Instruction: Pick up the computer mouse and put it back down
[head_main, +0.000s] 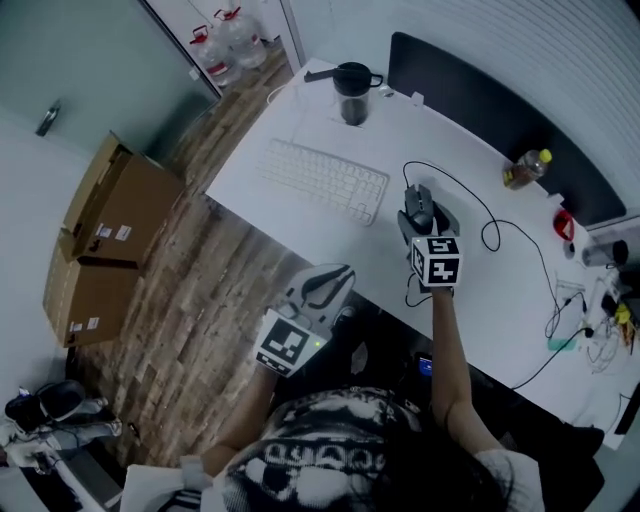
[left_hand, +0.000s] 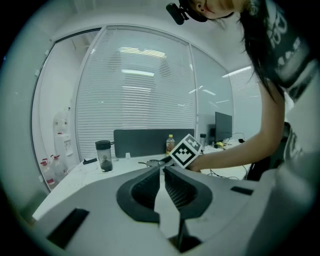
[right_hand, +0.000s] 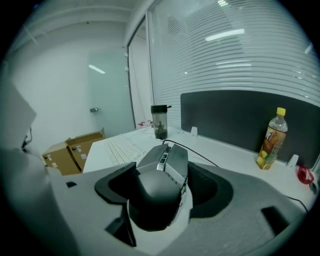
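Office desk scene: white rectangular desk (head_main: 490, 300) on a wood-pattern plank floor (head_main: 220, 290), with a dark partition panel (head_main: 480, 100) along its far edge and brown cardboard boxes (head_main: 110, 230) stacked off to the left.

On the desk:
- white flat keyboard (head_main: 322, 180)
- dark lidded tumbler (head_main: 352, 92) behind the keyboard
- yellow-capped clear drink bottle (head_main: 527, 168) against the panel

Right gripper (head_main: 425, 218) is over the desk just right of the keyboard. It's clamped on the dark grey wired computer mouse (right_hand: 160, 185), with a pad pressed on each flank, so the jaws sit wide. The mouse nose points away from the person, toward the tumbler. Its black cable (head_main: 490, 235) loops off to the right across the desk. Can't tell from these views whether the mouse's underside is clear of the desk.

Left gripper (left_hand: 162, 170) hangs off the near desk edge, above the floor and well apart from the mouse. Its jaws are together bar a thin slit, with nothing between them. It points roughly level across the desk, and the right gripper's marker cube shows just past its tips.
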